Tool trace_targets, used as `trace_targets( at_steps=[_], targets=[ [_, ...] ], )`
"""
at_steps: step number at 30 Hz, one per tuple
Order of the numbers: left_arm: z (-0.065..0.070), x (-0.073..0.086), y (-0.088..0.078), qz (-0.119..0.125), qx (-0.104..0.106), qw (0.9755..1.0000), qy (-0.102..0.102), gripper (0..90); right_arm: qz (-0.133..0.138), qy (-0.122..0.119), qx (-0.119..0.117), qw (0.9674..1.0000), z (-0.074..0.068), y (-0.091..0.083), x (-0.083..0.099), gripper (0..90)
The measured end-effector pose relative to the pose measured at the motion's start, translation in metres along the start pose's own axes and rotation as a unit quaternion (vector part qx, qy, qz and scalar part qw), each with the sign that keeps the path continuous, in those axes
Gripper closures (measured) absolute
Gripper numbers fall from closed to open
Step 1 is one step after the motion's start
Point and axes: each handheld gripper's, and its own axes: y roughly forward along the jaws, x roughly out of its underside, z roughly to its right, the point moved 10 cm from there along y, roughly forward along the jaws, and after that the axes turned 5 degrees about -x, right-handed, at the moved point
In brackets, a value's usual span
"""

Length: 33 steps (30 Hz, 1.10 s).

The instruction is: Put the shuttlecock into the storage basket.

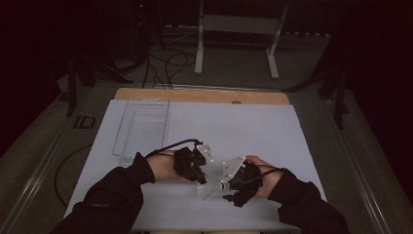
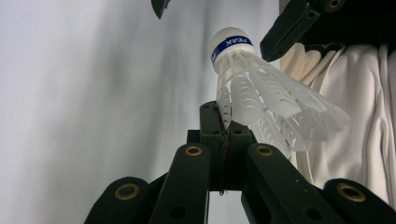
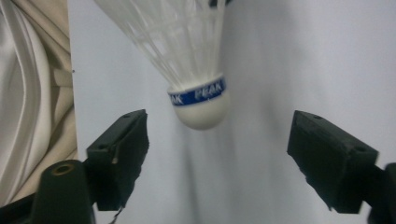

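A white feathered shuttlecock [image 2: 261, 98] with a blue band around its cork head is held by the edge of its skirt. My left gripper [image 2: 223, 116] is shut on those feathers. In the right gripper view the shuttlecock [image 3: 196, 93] hangs cork-down between the two wide-apart jaws of my right gripper [image 3: 219, 140], and neither pad touches it. In the high view both hands meet near the table's front edge, with the left gripper [image 1: 195, 168] facing the right gripper [image 1: 234, 183] closely.
A clear plastic tray [image 1: 141, 126] lies at the back left of the white sheet [image 1: 253, 126] covering the table. Pale cloth [image 2: 355, 116] hangs close behind the grippers. A white stand [image 1: 234, 29] and cables sit on the floor beyond the table.
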Motion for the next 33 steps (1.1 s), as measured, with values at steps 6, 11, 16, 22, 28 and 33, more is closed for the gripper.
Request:
trace_targets(
  at_steps=[6,11,16,22,28,33],
  targets=[
    [-0.003,0.002,-0.007,0.007,-0.004,1.0000,-0.004,90.0,-0.002,0.025,-0.030,0.9993,0.002,0.003,0.010,9.3],
    [-0.009,0.005,-0.015,0.015,-0.011,0.9997,-0.014,90.0,0.008,0.040,-0.028,0.9988,0.006,0.003,0.017,9.1],
    [-0.015,0.009,-0.026,0.023,-0.019,0.9991,-0.030,90.0,0.026,0.057,-0.020,0.9979,0.012,0.003,0.026,9.1],
    [-0.022,0.012,-0.039,0.038,-0.031,0.9979,-0.042,90.0,0.049,0.083,-0.014,0.9953,0.016,0.003,0.037,9.1],
    [-0.031,0.017,-0.052,0.049,-0.044,0.9963,-0.056,90.0,0.070,0.097,0.005,0.9928,0.022,0.003,0.047,9.1],
    [-0.040,0.023,-0.062,0.052,-0.055,0.9948,-0.068,90.0,0.082,0.105,0.004,0.9910,0.022,0.005,0.054,8.7]
  ],
)
